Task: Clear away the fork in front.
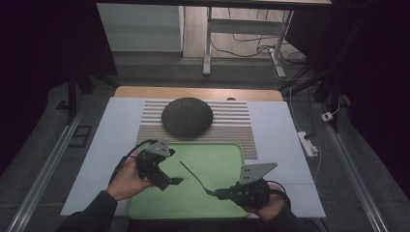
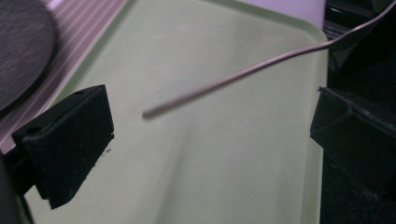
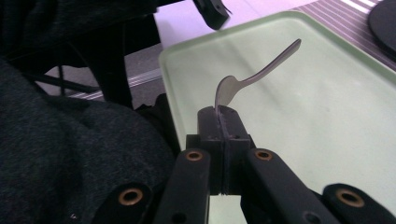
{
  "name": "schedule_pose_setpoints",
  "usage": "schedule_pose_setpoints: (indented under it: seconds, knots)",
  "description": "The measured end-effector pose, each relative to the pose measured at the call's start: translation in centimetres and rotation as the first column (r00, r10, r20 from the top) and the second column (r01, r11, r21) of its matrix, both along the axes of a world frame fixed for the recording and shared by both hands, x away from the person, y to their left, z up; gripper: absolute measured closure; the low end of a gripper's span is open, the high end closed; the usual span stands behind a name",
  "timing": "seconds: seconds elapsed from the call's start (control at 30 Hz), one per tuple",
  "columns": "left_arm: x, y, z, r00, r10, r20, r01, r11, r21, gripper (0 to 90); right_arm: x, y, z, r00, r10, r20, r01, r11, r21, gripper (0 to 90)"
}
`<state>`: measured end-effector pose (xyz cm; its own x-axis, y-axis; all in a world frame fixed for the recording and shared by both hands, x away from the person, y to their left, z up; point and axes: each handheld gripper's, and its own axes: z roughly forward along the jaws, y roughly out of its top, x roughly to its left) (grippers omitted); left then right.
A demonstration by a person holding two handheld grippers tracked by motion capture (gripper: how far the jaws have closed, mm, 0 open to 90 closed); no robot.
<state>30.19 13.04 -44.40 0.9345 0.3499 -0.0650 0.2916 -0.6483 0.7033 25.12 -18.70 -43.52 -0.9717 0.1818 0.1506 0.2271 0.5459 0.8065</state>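
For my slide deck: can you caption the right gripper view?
Right gripper clamps a metal fork by its head, handle pointing out over the green tray.

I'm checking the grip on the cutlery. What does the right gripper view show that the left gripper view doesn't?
Right gripper view: the right gripper shut on the utensil's wide end, beside a dark sleeve. Left gripper view: the left gripper open, jaws wide apart, nothing between the pads. Both: the utensil's thin handle in the air above the green tray and the dark round mat.

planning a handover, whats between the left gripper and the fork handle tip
Nothing: only bare green tray shows between the open left gripper and the fork handle tip, in the high and left gripper views.
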Motion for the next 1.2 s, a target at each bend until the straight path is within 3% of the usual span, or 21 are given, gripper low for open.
schedule_pose_setpoints:
  seconds: [0.17, 0.2, 0.3, 0.43, 0.47, 0.5, 0.53, 0.63, 0.77, 0.93, 1.03, 1.1, 1.13, 1.2]
  knots:
    - [0.6, -1.8, -0.5, 0.9944, -0.104, -0.020, 0.105, 0.9940, 0.032, 0.2, -0.2, 0.3, 0.0, 0.9985, 0.054, -0.006, -0.054, 0.999, -0.010, 90.0]
    - [0.7, -2.4, -0.7, 0.9887, -0.148, -0.026, 0.149, 0.9877, 0.048, 0.8, -0.2, 0.3, 0.1, 0.9980, 0.063, -0.006, -0.063, 0.998, -0.012, 90.0]
    - [0.7, -3.0, -0.9, 0.9839, -0.178, -0.011, 0.179, 0.9817, 0.066, 3.6, -0.1, 0.2, 0.1, 0.9964, 0.084, -0.002, -0.084, 0.996, -0.011, 90.0]
    - [0.4, -4.0, -1.3, 0.9608, -0.277, -0.008, 0.276, 0.9544, 0.114, 14.1, -0.1, 0.1, 0.3, 0.9947, 0.103, -0.001, -0.103, 0.995, -0.010, 90.0]
    - [0.4, -4.2, -1.4, 0.9534, -0.301, -0.022, 0.301, 0.9462, 0.118, 21.7, 0.0, 0.1, 0.3, 0.9935, 0.114, -0.003, -0.114, 0.993, -0.011, 90.0]
    - [0.4, -4.3, -1.5, 0.9449, -0.326, -0.026, 0.327, 0.9364, 0.128, 23.9, 0.0, 0.1, 0.3, 0.9930, 0.118, -0.004, -0.118, 0.993, -0.011, 90.0]
    - [0.3, -4.5, -1.6, 0.9421, -0.334, -0.025, 0.334, 0.9324, 0.137, 24.2, 0.0, 0.1, 0.3, 0.9926, 0.121, -0.007, -0.121, 0.993, -0.011, 90.0]
    - [0.3, -4.9, -1.9, 0.9251, -0.378, -0.033, 0.379, 0.9124, 0.156, 29.5, 0.1, 0.0, 0.3, 0.9913, 0.131, -0.013, -0.131, 0.991, -0.016, 90.0]
    - [0.3, -5.1, -1.9, 0.9072, -0.420, -0.028, 0.418, 0.8926, 0.168, 42.6, 0.3, 0.1, 0.1, 0.9861, 0.164, -0.031, -0.164, 0.986, -0.028, 90.0]
    - [0.1, -5.3, -1.9, 0.8778, -0.479, -0.020, 0.474, 0.8623, 0.177, 56.7, 0.4, 0.1, 0.1, 0.9826, 0.182, -0.037, -0.184, 0.982, -0.034, 90.0]
    - [0.1, -5.4, -2.0, 0.8657, -0.500, -0.016, 0.494, 0.8498, 0.182, 65.1, 0.4, 0.1, 0.1, 0.9815, 0.188, -0.037, -0.189, 0.981, -0.035, 90.0]
    - [0.0, -5.5, -2.1, 0.8528, -0.522, -0.016, 0.515, 0.8357, 0.191, 68.7, 0.4, 0.2, 0.0, 0.9803, 0.194, -0.037, -0.195, 0.980, -0.036, 90.0]
    - [0.0, -5.5, -2.1, 0.8528, -0.522, -0.016, 0.515, 0.8357, 0.191, 69.7, 0.4, 0.2, 0.0, 0.9799, 0.196, -0.038, -0.197, 0.980, -0.037, 90.0]
    - [-0.1, -5.6, -2.2, 0.8427, -0.538, -0.014, 0.530, 0.8243, 0.200, 71.3, 0.4, 0.2, 0.0, 0.9789, 0.199, -0.044, -0.201, 0.979, -0.038, 90.0]
